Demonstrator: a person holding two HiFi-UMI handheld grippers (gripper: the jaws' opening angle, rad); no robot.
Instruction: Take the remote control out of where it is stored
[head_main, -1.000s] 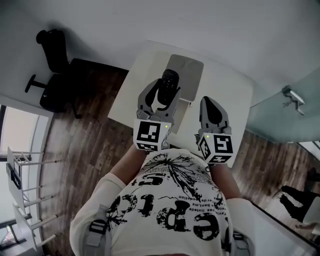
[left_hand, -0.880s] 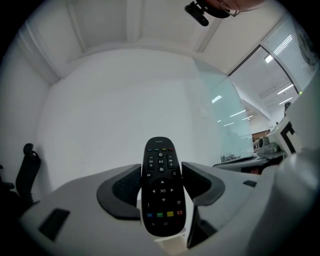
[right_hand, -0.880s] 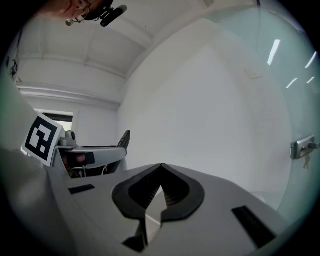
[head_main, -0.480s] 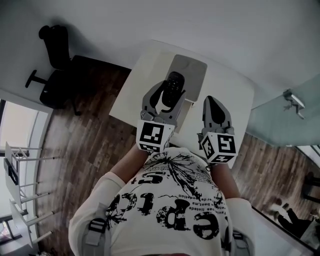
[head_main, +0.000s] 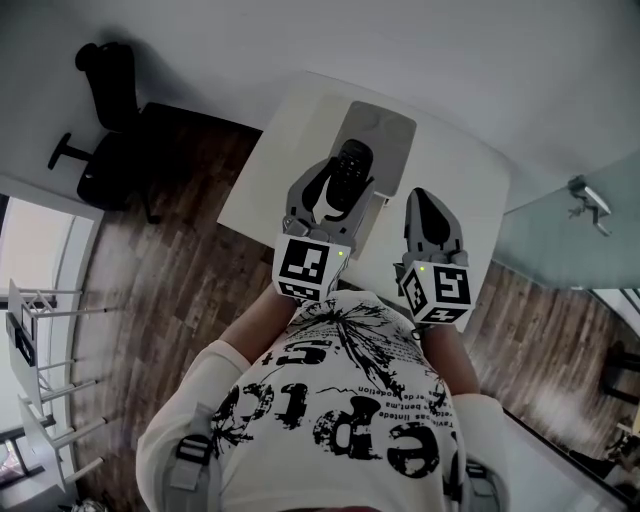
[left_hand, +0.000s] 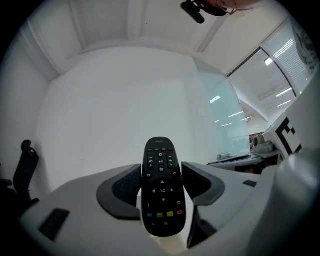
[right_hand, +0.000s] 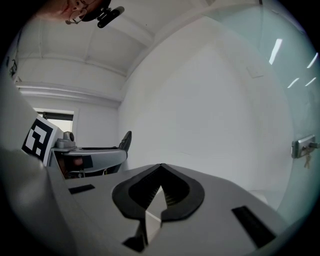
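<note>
A black remote control (left_hand: 161, 186) with coloured buttons stands upright between the pads of my left gripper (left_hand: 161, 183), which is shut on it. In the head view the remote control (head_main: 350, 170) is held above the white table (head_main: 290, 130), over the near end of a flat grey storage box (head_main: 377, 140). My right gripper (head_main: 427, 216) hangs to the right of it over the table. In the right gripper view its jaws (right_hand: 160, 186) meet at the tips with nothing between them.
A black office chair (head_main: 105, 110) stands on the wood floor to the left of the table. A glass partition (head_main: 570, 230) rises at the right. White walls lie behind the table.
The left gripper with the remote has shifted slightly away from me over the grey box. The right gripper has barely moved.
</note>
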